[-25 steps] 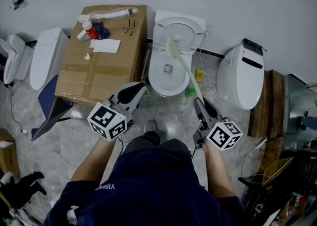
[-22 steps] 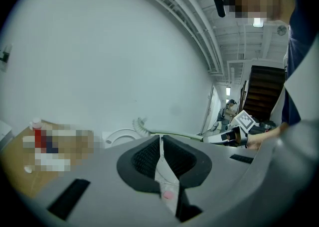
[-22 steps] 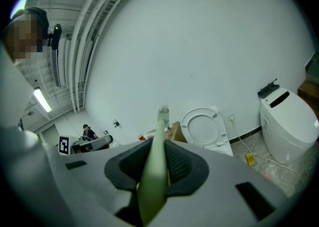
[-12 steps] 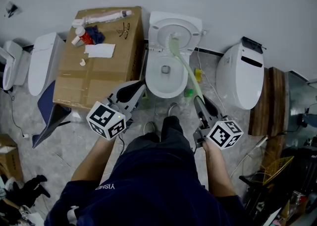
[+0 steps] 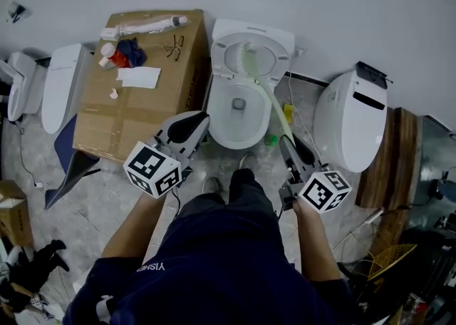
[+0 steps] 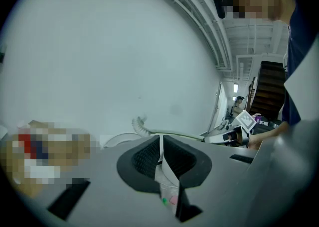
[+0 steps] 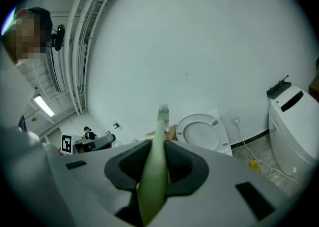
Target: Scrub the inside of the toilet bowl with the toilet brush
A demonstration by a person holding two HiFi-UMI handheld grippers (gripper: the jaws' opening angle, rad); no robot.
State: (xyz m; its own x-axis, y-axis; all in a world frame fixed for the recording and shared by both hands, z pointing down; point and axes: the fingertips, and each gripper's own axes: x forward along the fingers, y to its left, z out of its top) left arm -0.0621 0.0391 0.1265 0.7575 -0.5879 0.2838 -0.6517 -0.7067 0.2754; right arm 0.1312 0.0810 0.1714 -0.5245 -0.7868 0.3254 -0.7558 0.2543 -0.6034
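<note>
The white toilet bowl (image 5: 229, 130) stands in the middle of the head view with its lid (image 5: 271, 58) raised against the wall. A pale green toilet brush (image 5: 273, 108) runs from my right gripper (image 5: 288, 145) up over the bowl. Its head sits near the back rim, under the lid. The right gripper view shows the jaws shut on the brush handle (image 7: 154, 169), with the lid (image 7: 202, 131) beyond. My left gripper (image 5: 194, 121) hovers beside the bowl's left front, shut on nothing. In the left gripper view (image 6: 160, 152) the pads meet, and the brush head (image 6: 141, 125) shows past them.
A cardboard box (image 5: 153, 106) at the left of the toilet carries bottles, a blue cloth and paper. More white toilets stand at the right (image 5: 349, 120) and far left (image 5: 60, 85). A yellow item (image 5: 287, 112) and a cable lie on the floor. The person's shoes (image 5: 246, 161) are just before the bowl.
The person has stepped one foot forward toward the bowl, and both grippers have come slightly closer to it. The brush stays in the right gripper, its head still over the bowl's back.
</note>
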